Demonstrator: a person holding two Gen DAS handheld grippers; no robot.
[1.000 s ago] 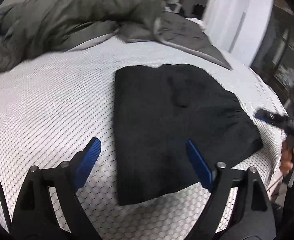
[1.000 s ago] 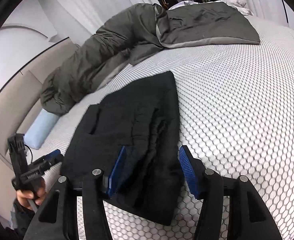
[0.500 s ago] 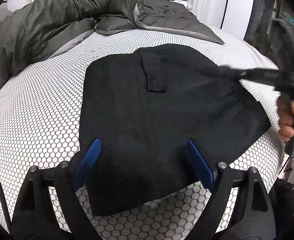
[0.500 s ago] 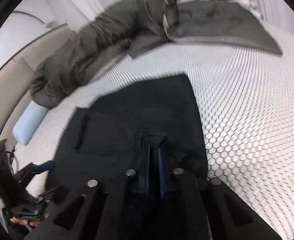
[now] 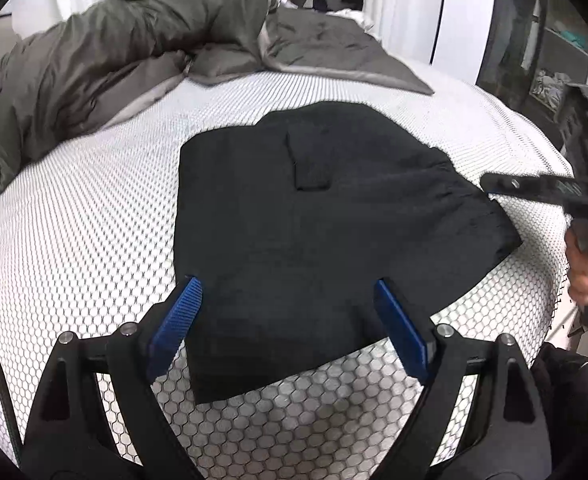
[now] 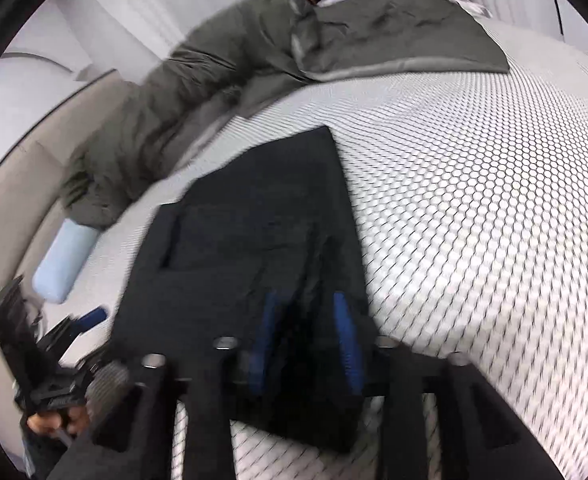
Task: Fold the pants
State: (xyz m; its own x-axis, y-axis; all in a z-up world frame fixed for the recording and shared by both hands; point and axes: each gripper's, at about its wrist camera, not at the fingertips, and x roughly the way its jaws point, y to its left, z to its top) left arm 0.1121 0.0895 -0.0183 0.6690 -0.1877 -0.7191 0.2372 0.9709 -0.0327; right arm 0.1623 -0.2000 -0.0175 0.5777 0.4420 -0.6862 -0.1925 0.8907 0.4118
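Left wrist view, folded black pants (image 5: 314, 232) between spread left gripper (image 5: 289, 320) fingers

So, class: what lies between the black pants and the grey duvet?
Only bare honeycomb-patterned mattress separates the pants from the duvet; the left wrist view shows it clearest.

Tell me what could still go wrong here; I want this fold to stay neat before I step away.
1. The right gripper, its jaws just opening, straddles the gathered edge of the black pants; pulling back may drag that edge and loosen the fold.
2. The open left gripper hovers over the near corner and could snag it.
3. The pants lie near the mattress edge and might slip off if tugged.
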